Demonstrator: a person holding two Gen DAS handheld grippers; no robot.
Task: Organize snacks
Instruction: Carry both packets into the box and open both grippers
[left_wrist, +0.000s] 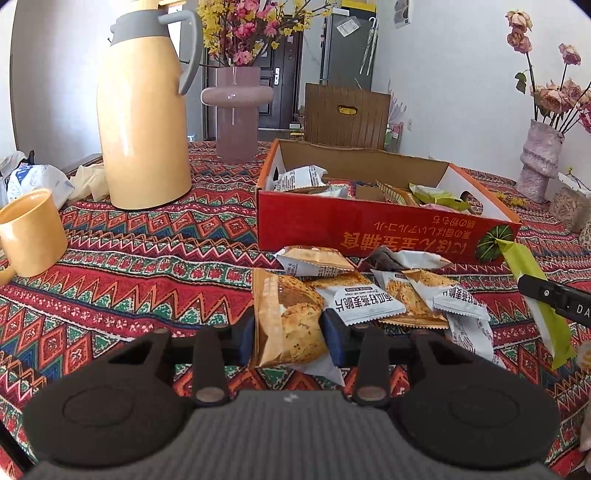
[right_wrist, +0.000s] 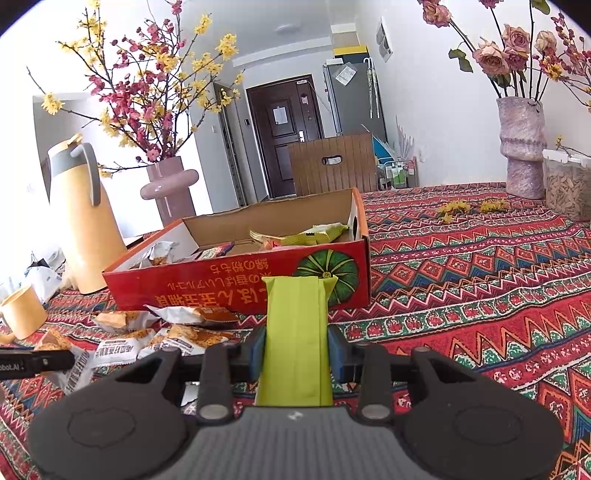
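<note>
left gripper (left_wrist: 290, 334): clenched on a brown cracker pack (left_wrist: 286, 325), blue pads pressing both sides; pack lifted at the near edge of the pile
right gripper (right_wrist: 295, 350): clenched on a green bar (right_wrist: 297, 332), bar upright between the pads, its top end in front of the box's pumpkin print
pile (left_wrist: 391, 291): white-and-orange packs loose on the cloth, just in front of the box, overlapping each other
box (left_wrist: 369, 225): red cardboard, open top, text upside down from here; holds a few white packs at its left end and green ones at its right end
green bar, left view (left_wrist: 535, 295): right of the pile, pinched by the other gripper's black finger (left_wrist: 554, 299)
cloth (right_wrist: 480, 288): red patterned tablecloth, covers the whole table
flask (left_wrist: 144, 110): yellow with grey handle, left of the box, apart from it
mug (left_wrist: 31, 232): yellow, far left, near the flask
vases: purple ring-shaped one (left_wrist: 236, 110) behind the flask, textured pink one (right_wrist: 522, 144) far right with roses
jar (right_wrist: 567, 184): clear, just beside the pink vase
</note>
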